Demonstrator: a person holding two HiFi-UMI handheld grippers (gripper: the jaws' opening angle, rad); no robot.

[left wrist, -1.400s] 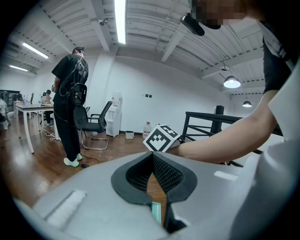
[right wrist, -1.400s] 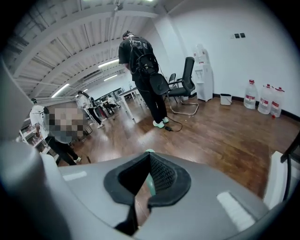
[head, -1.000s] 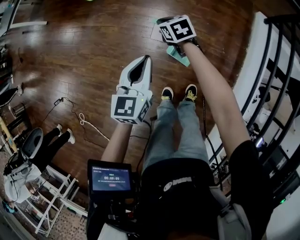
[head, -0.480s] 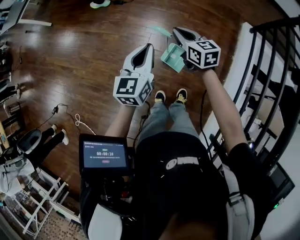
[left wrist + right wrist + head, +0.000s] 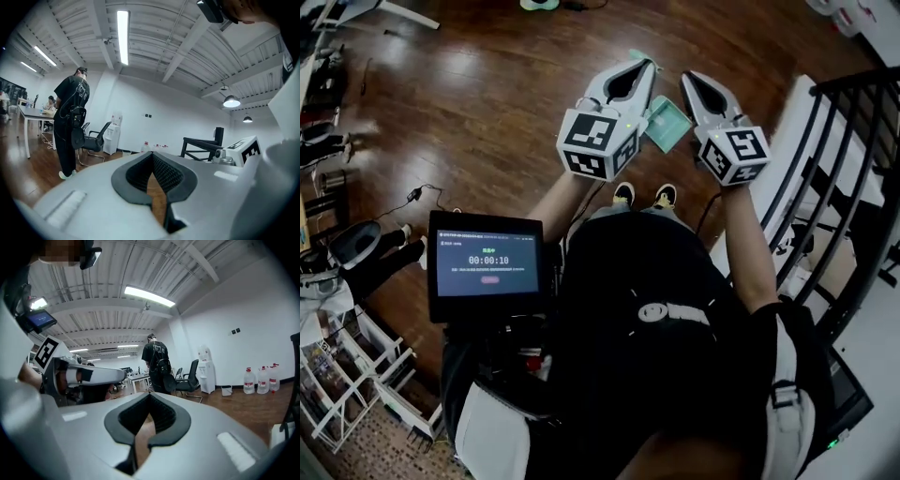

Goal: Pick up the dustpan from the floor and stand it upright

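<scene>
Both grippers are clenched on nothing: the L gripper and R gripper show pads together in their own views, w/ only room behind and no dustpan in sight. The teal dustpan is down on the wood floor, below and between the two sets of fingers, just back of the tips, about equally near both. Its long axis seems to run fwd under the L fingers, but the handle's mostly hidden, so can't tell flat vs upright.
</scene>
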